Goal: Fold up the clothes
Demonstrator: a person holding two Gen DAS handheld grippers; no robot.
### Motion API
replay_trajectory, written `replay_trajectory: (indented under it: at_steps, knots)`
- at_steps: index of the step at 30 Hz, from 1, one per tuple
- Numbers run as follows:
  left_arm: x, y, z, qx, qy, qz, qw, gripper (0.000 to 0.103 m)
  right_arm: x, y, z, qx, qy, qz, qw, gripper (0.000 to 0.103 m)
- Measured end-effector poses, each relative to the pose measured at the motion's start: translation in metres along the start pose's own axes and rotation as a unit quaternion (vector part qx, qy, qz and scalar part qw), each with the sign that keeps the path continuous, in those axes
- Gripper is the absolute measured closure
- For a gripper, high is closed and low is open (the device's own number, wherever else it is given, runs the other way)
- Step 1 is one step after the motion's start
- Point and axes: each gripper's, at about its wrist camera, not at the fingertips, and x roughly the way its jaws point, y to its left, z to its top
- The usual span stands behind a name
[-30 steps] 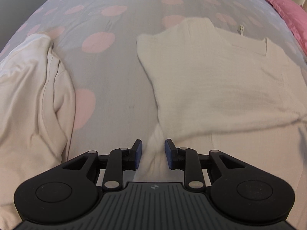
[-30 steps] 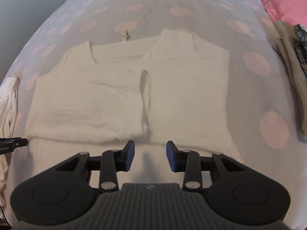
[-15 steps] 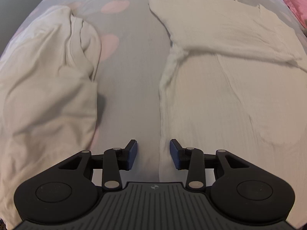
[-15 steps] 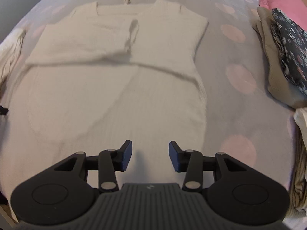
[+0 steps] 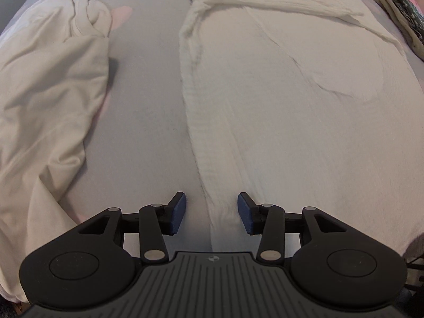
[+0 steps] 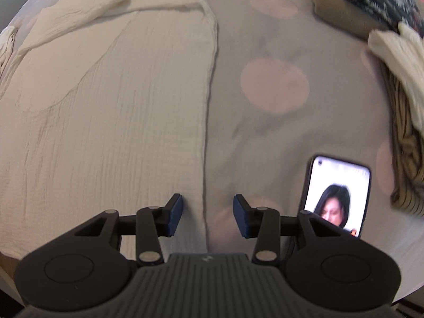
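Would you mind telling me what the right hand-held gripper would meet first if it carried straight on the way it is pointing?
Most likely the side edge of the cream garment, which runs between the open fingers of the right hand-held gripper, with the dotted bedsheet right beside it. Depth is hard to judge.

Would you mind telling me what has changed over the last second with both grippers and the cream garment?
Both grippers drew back from the folded sleeves toward the hem. The left gripper has just been opening and now straddles the cream garment's left edge; the right gripper straddles its right edge. Neither grips. The garment stayed put.
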Motion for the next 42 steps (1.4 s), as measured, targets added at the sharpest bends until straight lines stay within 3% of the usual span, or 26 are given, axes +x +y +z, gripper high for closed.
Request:
replay_trajectory:
  at_steps: [3,4,5,7,9,10,14,21,30,36,38,40,42]
  knots:
    - [0.001,-0.012,-0.007,0.015,0.021,0.004,0.9997,0.062,0.0,0.007,-0.011,-0.012,0.011,0.014,1.0,0.055]
    - [0.001,-0.015,-0.009,0.017,0.028,0.006,0.9994,0.062,0.0,0.01,-0.015,-0.018,0.017,0.02,1.0,0.06]
    - [0.002,-0.017,-0.011,0.015,0.034,0.008,0.9993,0.066,0.0,0.013,-0.018,-0.023,0.022,0.025,0.999,0.066]
    - [0.001,-0.022,-0.014,0.012,0.043,0.008,0.999,0.078,0.0,0.025,-0.025,-0.054,0.024,0.013,0.998,0.092]
    - [0.0,-0.026,-0.014,0.013,0.044,0.006,0.9989,0.095,-0.003,0.036,-0.029,-0.079,0.018,0.007,0.997,0.097]
    - [-0.002,-0.028,-0.014,0.014,0.041,0.007,0.999,0.098,-0.006,0.037,-0.028,-0.083,0.011,0.007,0.996,0.097]
    - [-0.014,-0.027,-0.009,0.004,0.018,0.006,0.9998,0.101,-0.025,0.037,-0.02,-0.083,-0.03,0.008,0.996,0.098]
    - [-0.049,0.007,0.014,-0.071,-0.068,0.0,0.9952,0.101,-0.056,0.012,0.011,-0.034,-0.103,0.01,0.994,0.098]
    - [-0.072,0.02,0.067,-0.071,-0.165,0.031,0.9833,0.101,-0.066,-0.001,0.069,-0.025,-0.165,0.006,0.986,0.098]
    - [-0.049,0.012,0.09,-0.078,-0.175,0.047,0.9803,0.1,-0.045,0.014,0.096,-0.04,-0.17,-0.017,0.984,0.096]
    - [-0.042,0.009,0.09,-0.076,-0.177,0.051,0.98,0.1,-0.037,0.018,0.1,-0.046,-0.17,-0.029,0.984,0.093]
    - [-0.037,0.007,0.088,-0.069,-0.175,0.061,0.9802,0.099,-0.033,0.019,0.102,-0.045,-0.172,-0.04,0.983,0.082]
    - [-0.034,0.004,0.086,-0.061,-0.177,0.082,0.979,0.092,-0.032,0.019,0.103,-0.046,-0.181,-0.051,0.981,0.08]
